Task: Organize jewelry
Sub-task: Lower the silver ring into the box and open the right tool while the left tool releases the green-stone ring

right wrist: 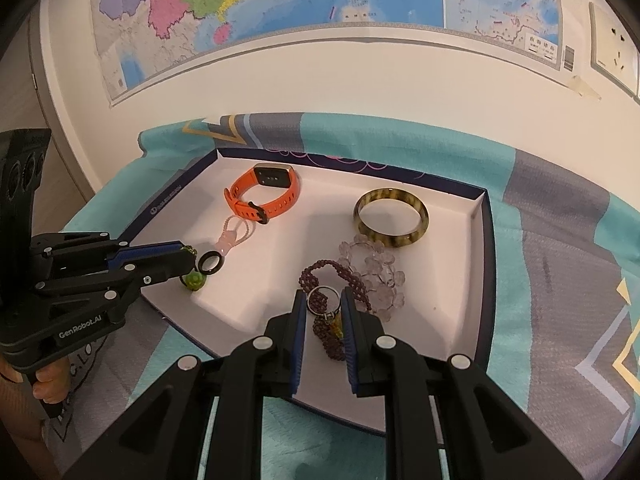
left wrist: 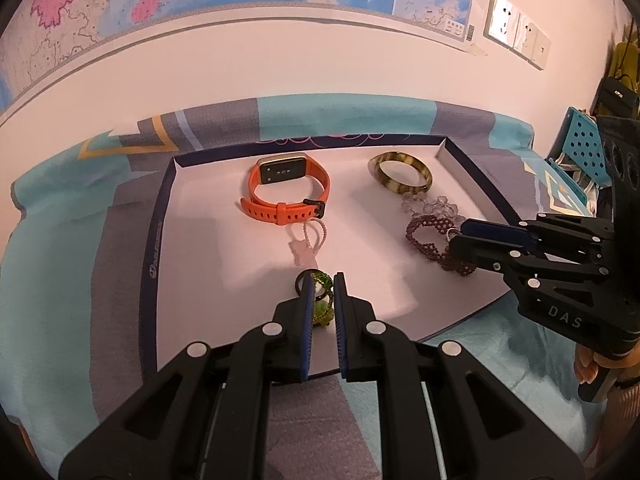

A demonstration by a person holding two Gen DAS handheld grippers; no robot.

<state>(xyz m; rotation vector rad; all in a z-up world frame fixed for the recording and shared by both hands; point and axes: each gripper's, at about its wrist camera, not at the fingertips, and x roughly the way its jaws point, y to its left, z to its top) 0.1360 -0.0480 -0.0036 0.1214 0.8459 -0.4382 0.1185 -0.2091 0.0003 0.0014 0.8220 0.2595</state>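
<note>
Here, every piece of jewelry sits inside or just over a shallow white tray (right wrist: 476,216) with a dark blue rim, set on a teal and grey cloth (right wrist: 560,240).

Going left to right in the right wrist view, the left gripper (right wrist: 192,258) is closed on a green beaded charm (right wrist: 195,280) with a black ring (right wrist: 209,263) hanging at its tip, held near the tray's left edge, probably lifted clear so the piece can be set apart from the rest. Behind it lie a pale pink bear charm on a loop (right wrist: 234,236) and an orange smartwatch (right wrist: 266,192), strap buckled. Further right the right gripper (right wrist: 324,300) pinches a silver ring (right wrist: 323,300) with an amber-coloured pendant below it, right above a dark purple beaded bracelet (right wrist: 332,276); the bracelet touches a clear crystal bead bracelet (right wrist: 376,276), which lies against a tortoiseshell bangle (right wrist: 391,218) at the back.

The left wrist view shows what the other hides: its own jaws (left wrist: 322,292) nearly shut with green beads between the pads. Only the right wrist view shows the silver ring clearly; from the left, the right gripper (left wrist: 456,236) covers most of it.
</note>
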